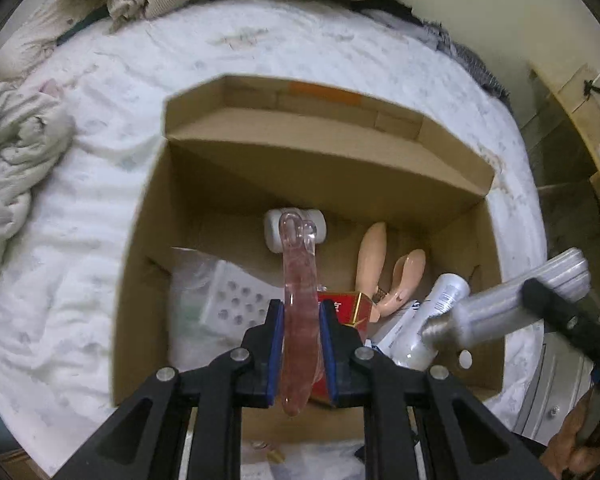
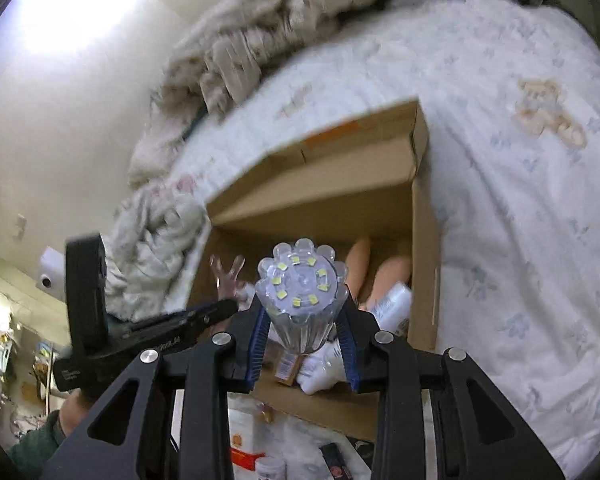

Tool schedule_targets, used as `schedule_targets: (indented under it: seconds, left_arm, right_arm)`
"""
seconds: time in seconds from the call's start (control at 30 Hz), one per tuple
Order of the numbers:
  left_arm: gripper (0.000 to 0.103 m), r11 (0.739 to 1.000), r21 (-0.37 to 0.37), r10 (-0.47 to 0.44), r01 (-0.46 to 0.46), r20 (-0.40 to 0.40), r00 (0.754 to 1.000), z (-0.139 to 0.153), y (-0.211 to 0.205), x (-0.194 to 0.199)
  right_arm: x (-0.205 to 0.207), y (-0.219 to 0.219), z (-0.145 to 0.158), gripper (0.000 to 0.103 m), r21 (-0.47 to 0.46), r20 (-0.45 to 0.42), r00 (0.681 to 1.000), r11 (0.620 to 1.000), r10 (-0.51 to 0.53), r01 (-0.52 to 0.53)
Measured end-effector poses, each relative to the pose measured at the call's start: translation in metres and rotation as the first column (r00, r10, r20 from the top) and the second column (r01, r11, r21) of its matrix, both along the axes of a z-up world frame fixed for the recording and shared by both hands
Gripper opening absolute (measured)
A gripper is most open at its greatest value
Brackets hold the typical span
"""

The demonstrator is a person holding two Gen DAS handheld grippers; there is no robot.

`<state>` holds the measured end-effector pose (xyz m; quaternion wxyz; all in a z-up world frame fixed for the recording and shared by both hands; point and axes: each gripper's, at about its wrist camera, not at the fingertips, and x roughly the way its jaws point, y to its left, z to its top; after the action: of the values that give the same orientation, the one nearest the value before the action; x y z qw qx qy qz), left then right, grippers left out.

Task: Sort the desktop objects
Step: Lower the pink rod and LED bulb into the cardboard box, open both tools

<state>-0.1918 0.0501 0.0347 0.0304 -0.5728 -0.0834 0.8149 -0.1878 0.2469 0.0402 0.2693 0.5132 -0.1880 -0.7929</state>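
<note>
An open cardboard box (image 1: 148, 216) sits on a white bedsheet. My left gripper (image 1: 300, 306) is shut on a clear pink curved rod (image 1: 298, 264), held above the box's inside. My right gripper (image 2: 303, 308) is shut on an LED corn bulb (image 2: 302, 280) with its lit end towards the camera, over the box's (image 2: 424, 240) near right side. In the left wrist view the bulb (image 1: 512, 304) comes in from the right. The box holds a white cylinder (image 1: 274, 228), beige silicone pieces (image 1: 372, 256), a red carton (image 1: 350, 306), a white tube (image 1: 440, 300) and a bagged white tray (image 1: 236, 300).
Crumpled bedding (image 1: 16, 168) lies left of the box and more is heaped at the bed's far end (image 2: 260, 40). Small bottles and cartons (image 2: 260, 456) lie in front of the box. A cabinet (image 1: 560, 392) stands to the right of the bed.
</note>
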Motion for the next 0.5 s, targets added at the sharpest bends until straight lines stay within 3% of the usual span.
schedule_targets:
  seconds: [0.13,0.3,0.33,0.37,0.43,0.47,0.5]
  left_arm:
    - [0.018,0.999,-0.031,-0.030,0.031,0.015,0.999,-0.012,0.014,-0.006]
    - [0.018,0.999,-0.032,-0.017,0.018,0.023,1.000,-0.017,0.013,-0.009]
    - [0.018,0.999,-0.036,-0.017,0.018,0.025,1.000,-0.018,0.013,-0.010]
    - [0.018,0.999,-0.042,-0.014,0.015,0.025,1.000,-0.018,0.013,-0.011]
    - [0.021,0.999,-0.038,0.002,-0.001,0.022,1.000,-0.017,0.010,-0.010]
    - [0.032,0.999,-0.036,0.009,-0.009,0.018,1.000,-0.014,0.008,-0.008]
    - [0.052,0.999,-0.034,0.017,-0.017,0.013,1.000,-0.011,0.006,-0.007]
  right_arm:
    - [-0.003,-0.016,-0.023,0.035,0.045,0.053,0.998,0.998,0.035,-0.037]
    - [-0.007,-0.012,-0.026,0.038,0.016,0.078,0.997,1.000,-0.005,0.004]
    - [-0.008,-0.011,-0.025,0.042,0.009,0.082,0.997,1.000,-0.015,0.014]
    - [-0.007,-0.009,-0.021,0.061,0.005,0.074,0.997,1.000,-0.023,0.023]
    - [-0.006,-0.005,-0.011,0.075,-0.005,0.044,0.998,0.999,-0.043,0.044]
    - [-0.005,-0.002,-0.006,0.075,-0.012,0.021,0.998,0.998,-0.056,0.056]
    - [-0.004,-0.001,0.000,0.075,-0.018,0.003,0.998,0.998,-0.060,0.060]
